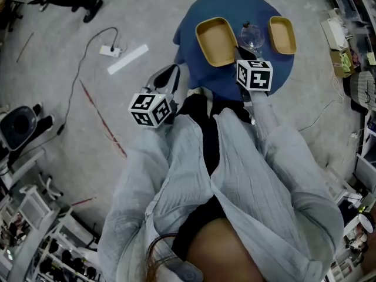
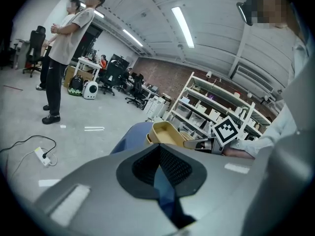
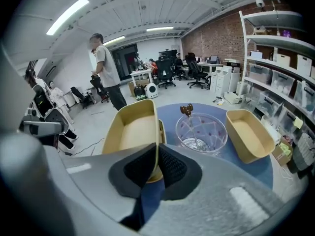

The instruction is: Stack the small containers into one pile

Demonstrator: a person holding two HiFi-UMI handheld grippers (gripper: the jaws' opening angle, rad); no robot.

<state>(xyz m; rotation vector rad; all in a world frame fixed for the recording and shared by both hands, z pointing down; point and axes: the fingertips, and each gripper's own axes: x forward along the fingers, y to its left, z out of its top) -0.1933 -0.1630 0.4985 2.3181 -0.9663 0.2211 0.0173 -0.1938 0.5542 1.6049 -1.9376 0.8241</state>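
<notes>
On a round blue table [image 1: 276,75] lie two tan oval containers and a clear glass bowl [image 1: 251,37]. My right gripper [image 1: 238,51] is shut on the near rim of the left container [image 1: 216,40], whose wall runs between the pads [image 3: 174,166] of the right gripper [image 3: 157,154]. That container [image 3: 133,129] sits tilted, and a second tan rim shows along its right side. The other container [image 3: 248,134] rests right of the bowl [image 3: 202,132]. My left gripper [image 1: 167,75] hangs left of the table, shut [image 2: 158,151] and empty, looking towards the held container [image 2: 165,134].
A power strip [image 1: 110,50] with its cable and a white strip [image 1: 128,59] lie on the grey floor left of the table. A person [image 2: 66,48] stands further off. Shelving with boxes [image 3: 275,77] lines the right side.
</notes>
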